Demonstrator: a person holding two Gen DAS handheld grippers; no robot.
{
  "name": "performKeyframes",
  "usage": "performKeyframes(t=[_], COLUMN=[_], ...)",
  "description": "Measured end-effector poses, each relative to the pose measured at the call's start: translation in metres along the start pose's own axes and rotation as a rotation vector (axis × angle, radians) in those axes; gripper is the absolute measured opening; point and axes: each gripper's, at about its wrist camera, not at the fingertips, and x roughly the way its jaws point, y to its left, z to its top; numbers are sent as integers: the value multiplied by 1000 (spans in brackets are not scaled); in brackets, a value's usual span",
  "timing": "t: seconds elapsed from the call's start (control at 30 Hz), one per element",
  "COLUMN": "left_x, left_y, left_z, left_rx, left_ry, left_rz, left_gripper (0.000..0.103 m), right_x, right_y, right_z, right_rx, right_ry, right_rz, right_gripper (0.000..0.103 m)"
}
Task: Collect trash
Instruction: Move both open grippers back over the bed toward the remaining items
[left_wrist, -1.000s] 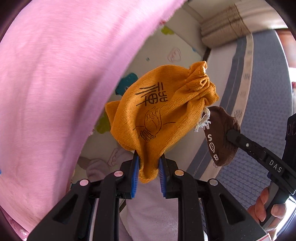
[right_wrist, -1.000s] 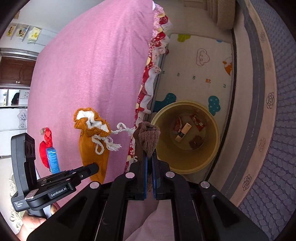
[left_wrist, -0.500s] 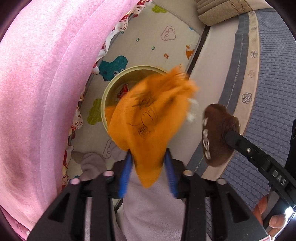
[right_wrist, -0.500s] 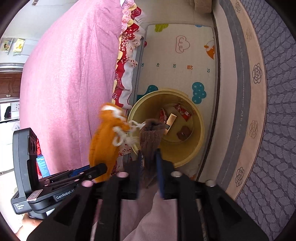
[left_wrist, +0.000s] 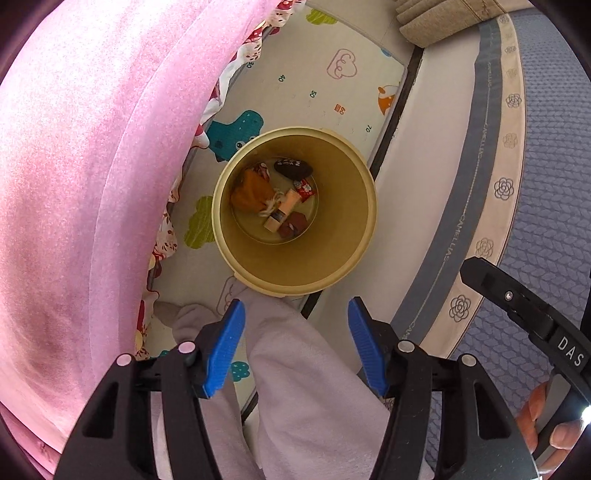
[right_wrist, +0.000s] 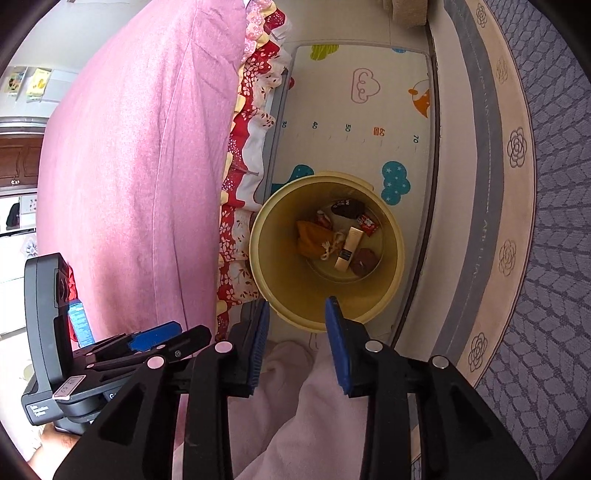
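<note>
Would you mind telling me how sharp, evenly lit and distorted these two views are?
Left wrist view: sharp, bin crisp, rug lines bowed by fisheye, a glare spot at the lower right edge. Right wrist view: also sharp, daylight even, blanket and rug borders curved, corners vignetted black.

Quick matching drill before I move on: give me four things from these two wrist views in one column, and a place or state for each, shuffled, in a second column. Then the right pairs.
Things
1. orange pouch
2. left gripper
3. yellow bin
4. dark brown pouch

Places or states
A. standing on the play mat beside the pink blanket
B. open, holding nothing
C. in the bin, at the far wall
D. in the bin, white drawstring beside the beige box

Pairs: 1-D, 2-B, 3-A, 4-C
</note>
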Motion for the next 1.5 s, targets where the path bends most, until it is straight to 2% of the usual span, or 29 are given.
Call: performKeyframes(t=[0.33,0.6,0.83,1.13,1.33,1.5], left_x=[-23,-52,-89,-124,-148,-164], left_y=[15,65,153,282,358,403], left_z=[-6,-23,-63,-137,-182,-206], left_rx=[-18,-92,-228,-464,-582,-644], left_ry=[-65,-148,-236,-326,-403,-453], left_rz=[-31,-48,-39,-41,-37,-22], left_gripper=[58,59,59,59,59,59], right_x=[-9,-6,13,45,59,72], right_y=[29,102,195,328,395,441], right_z=[0,-1,-22,-78,-115,-139], right_rx=[-57,-200,-365,-600,-710,-777], right_ry=[-9,-3,36,91,95,94], right_rz=[-17,-30,-17,-3,3,19], right_gripper=[32,32,32,32,32,32])
